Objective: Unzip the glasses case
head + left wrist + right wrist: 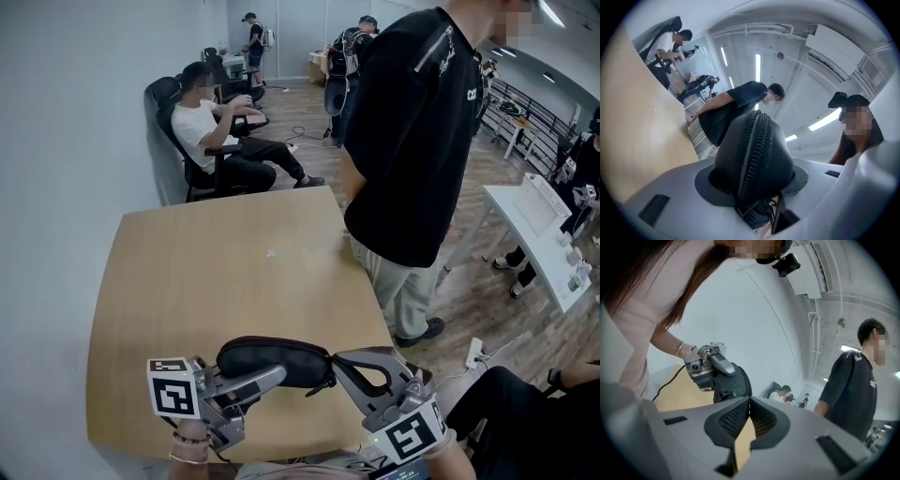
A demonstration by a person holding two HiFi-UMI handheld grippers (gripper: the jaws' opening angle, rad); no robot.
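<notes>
The left gripper [264,379] is holding the glasses case [272,360]. Its fingers are clamped on the left end of the case, one on each side. In the left gripper view the case [754,159] is sitting right between the fingers, and the zip is running up the middle of it. The zip is looking closed all the way along.

The case is lying long ways by the near edge of the surface [234,262], about halfway along that edge. I cannot tell if it is resting on the surface or hanging just above it.

The right gripper [342,364] is waiting just beside the right end of the case. Its fingers are pressed together at the tips, and in the right gripper view nothing is showing between them; only a bit of the surface is peeking through the gap lower down. A small dark tab, most likely the zip pull [323,383], is hanging down from the right end of the case, very near those tips.

So the job is only starting, I think. One side is holding the case steady, and the pull is not being held yet. Next, the right fingers will need to come apart, slide around that little tab, and squeeze it. Then they can drag it along the zip while the left fingers are gripping hard. The tab is tiny and floppy, so it could slip away.
</notes>
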